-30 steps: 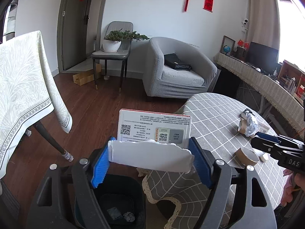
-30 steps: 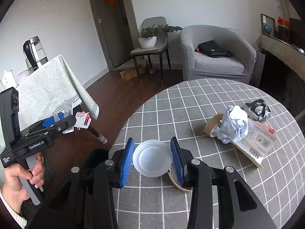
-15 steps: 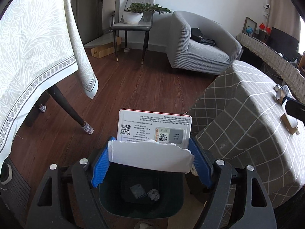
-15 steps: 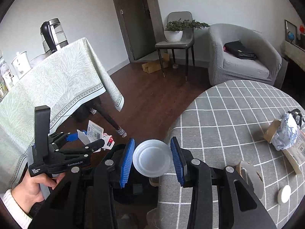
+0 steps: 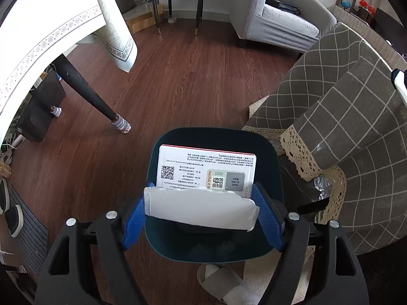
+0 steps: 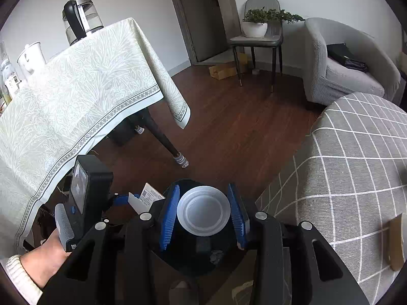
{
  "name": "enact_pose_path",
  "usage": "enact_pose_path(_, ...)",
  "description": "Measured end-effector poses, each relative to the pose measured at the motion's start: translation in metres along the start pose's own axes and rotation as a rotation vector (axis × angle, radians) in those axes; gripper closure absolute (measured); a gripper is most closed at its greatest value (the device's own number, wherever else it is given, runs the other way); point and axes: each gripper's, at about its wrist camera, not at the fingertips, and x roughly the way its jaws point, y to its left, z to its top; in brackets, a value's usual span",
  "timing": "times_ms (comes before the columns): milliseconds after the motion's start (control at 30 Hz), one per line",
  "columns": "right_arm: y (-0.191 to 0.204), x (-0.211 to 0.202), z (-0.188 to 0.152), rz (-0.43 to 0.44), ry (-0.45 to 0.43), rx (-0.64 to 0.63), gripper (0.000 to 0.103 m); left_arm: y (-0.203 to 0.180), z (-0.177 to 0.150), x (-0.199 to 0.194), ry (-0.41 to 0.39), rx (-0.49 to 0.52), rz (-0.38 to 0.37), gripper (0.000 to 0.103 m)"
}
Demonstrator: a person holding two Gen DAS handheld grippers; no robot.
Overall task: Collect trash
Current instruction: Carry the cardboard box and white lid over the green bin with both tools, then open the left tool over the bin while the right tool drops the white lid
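A torn white card packet [image 5: 203, 190] is squeezed between the two blue pads of the left hand-held gripper [image 5: 202, 209]. The packet stands upright, with small square codes printed on its back. It is held right above the open top of a dark bin [image 5: 213, 244] that stands on the floor.

A round white plastic lid [image 6: 203, 213] is pinched at its edges by the blue pads of the right hand-held gripper [image 6: 203, 214]. The lid is also held over the dark bin [image 6: 203, 259], and a few small scraps can be seen down inside it. The left hand-held gripper [image 6: 137, 200] with its packet [image 6: 148, 197] is seen just to the left of the lid, held by a hand [image 6: 48, 256] in a white sleeve.

A round worktop with a grey checked cloth [image 6: 356, 178] is seen just beside the bin on the right. A brown cardboard ring [image 6: 396, 244] lies on it near the edge. A second worktop with a pale leafy cloth [image 6: 76, 96] is seen on the left, with a glass kettle [image 6: 81, 17] set on it. Brown wooden floor [image 5: 190, 81] lies between them. Farther back, a grey armchair [image 6: 348, 66] and a chair with a potted plant [image 6: 257, 25] are seen by the wall.
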Motion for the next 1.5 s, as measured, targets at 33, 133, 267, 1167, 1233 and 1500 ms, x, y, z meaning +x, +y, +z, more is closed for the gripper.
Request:
enact_pose_path(33,0.002,0.005,-0.001,0.001,0.01,-0.002,0.063,0.001,-0.002,0.003,0.01,0.002,0.0,0.024)
enact_pose_path(133,0.004,0.017,-0.003,0.004,0.031,0.003,0.063,0.003,-0.005,0.009,0.047,0.004,-0.004,0.023)
enact_pose_path(267,0.006,0.028,-0.006,0.004,0.041,0.013,0.063,0.002,-0.01,0.018,0.099,0.008,-0.015,0.022)
enact_pose_path(1167,0.017,0.122,-0.049,-0.009,0.264,0.015,0.063,0.038,0.004,-0.076,-0.17,-0.092,0.046,0.034)
enact_pose_path(1233,0.018,0.126,-0.053,-0.005,0.275,0.009,0.063,0.035,0.009,-0.084,-0.188,-0.098,0.04,0.038)
enact_pose_path(1500,0.02,0.149,-0.073,0.027,0.327,-0.003,0.063,0.026,0.019,-0.109,-0.251,-0.097,0.003,0.052)
